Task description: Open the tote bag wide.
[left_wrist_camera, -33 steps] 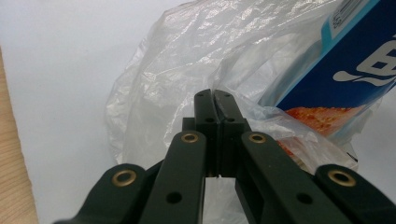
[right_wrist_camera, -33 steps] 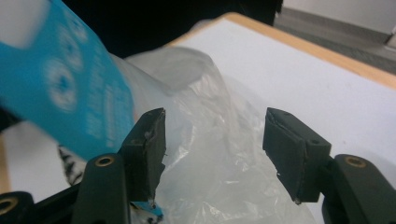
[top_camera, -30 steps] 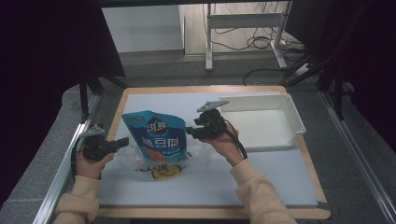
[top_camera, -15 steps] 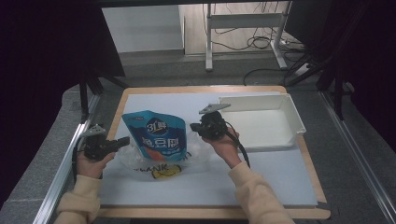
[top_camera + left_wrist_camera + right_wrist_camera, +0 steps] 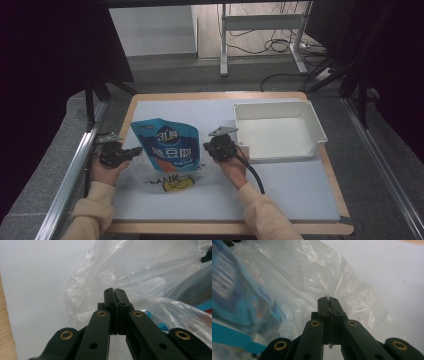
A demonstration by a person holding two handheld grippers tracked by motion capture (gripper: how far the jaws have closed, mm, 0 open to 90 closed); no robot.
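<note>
A blue refill pouch stands partly inside a clear plastic bag with a yellow smiley print, on the white mat. My left gripper is at the bag's left edge, shut on a fold of the film. In the left gripper view the jaws are pressed together with the clear bag bunched around their tips and the blue pouch beyond. My right gripper holds the bag's right edge. In the right gripper view it is shut on the film, with the pouch at left.
A white tray stands on the mat to the right of my right hand. The wooden table edge frames the white mat. Metal rails run along both sides of the table.
Both hands have sunk toward the mat with the bag, and the pouch sits lower. The right gripper has come down closer to the pouch's right side.
</note>
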